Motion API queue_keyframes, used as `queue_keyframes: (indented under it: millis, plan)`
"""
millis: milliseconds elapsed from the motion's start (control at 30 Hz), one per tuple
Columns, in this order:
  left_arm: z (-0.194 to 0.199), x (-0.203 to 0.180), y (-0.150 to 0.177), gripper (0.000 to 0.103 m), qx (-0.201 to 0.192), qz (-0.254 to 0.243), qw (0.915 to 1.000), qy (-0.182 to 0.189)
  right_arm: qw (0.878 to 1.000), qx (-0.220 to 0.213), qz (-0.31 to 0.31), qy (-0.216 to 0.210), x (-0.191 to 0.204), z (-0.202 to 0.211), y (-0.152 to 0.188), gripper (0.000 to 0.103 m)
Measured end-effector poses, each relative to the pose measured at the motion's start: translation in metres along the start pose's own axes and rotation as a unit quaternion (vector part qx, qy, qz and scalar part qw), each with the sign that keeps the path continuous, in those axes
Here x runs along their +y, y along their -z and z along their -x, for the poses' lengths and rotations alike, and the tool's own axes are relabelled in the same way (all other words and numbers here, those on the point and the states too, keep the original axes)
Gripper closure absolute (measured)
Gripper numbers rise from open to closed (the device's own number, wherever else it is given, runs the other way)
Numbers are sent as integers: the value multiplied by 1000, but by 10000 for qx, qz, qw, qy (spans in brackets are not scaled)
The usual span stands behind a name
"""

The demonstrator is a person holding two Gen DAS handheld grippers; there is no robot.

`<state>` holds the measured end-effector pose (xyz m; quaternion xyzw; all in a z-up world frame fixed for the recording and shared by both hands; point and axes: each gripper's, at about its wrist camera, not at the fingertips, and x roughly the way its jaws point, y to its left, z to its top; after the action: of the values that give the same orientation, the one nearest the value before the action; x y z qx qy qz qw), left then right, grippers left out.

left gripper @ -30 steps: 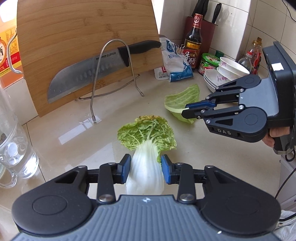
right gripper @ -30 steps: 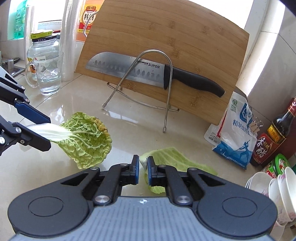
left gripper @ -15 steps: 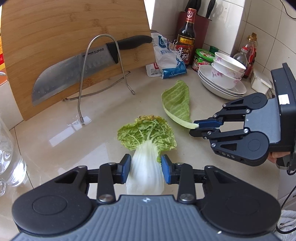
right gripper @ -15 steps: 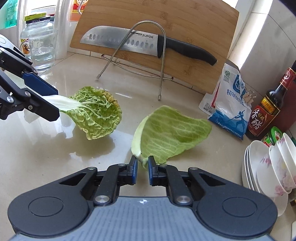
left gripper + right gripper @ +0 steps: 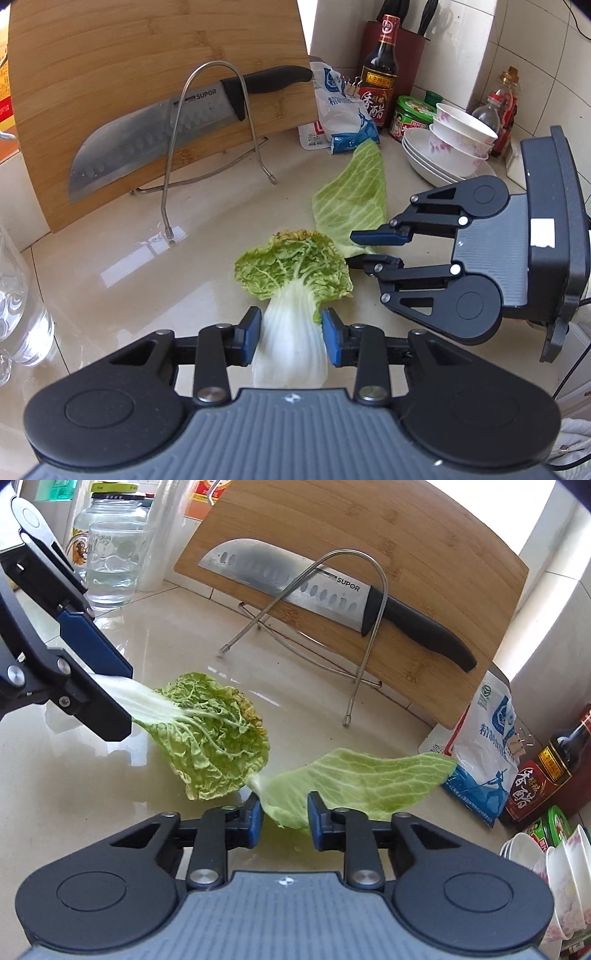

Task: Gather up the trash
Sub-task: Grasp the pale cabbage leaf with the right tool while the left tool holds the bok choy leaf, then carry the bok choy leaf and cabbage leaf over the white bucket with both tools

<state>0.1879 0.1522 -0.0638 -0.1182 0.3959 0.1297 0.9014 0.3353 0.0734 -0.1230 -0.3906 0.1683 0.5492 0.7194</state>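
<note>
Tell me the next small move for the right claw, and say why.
Probably close the right claw back onto the flat cabbage leaf at its pale stem end. Its jaws stand apart with that end between them, not pinched, and the leaf lies on the counter. The left claw already grips the napa cabbage leaf.

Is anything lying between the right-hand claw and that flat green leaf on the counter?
Nothing visible: the flat leaf's near end already lies between the opening jaws of the right gripper. The crinkly leaf in the left gripper hangs just beside it.
</note>
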Motion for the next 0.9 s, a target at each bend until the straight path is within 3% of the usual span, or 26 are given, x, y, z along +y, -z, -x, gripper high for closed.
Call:
queue_keyframes:
  millis: [67,533,700,900]
  plan:
    - [2,-1,0,68,0,-6,10000,-21,9999,-30,59,89,0,4,-1,94]
    - [25,-28,-13,69,2,-493,9987,159,9975,-52,-688,-147,-21,76,1,95]
    - [36,-51,-17,69,58,-779,9962,379,9914,-11,-1272,-299,-32,111,12,95]
    - [40,-86,-16,69,208,-1152,9904,732,9860,66,-1659,-179,-37,151,37,95]
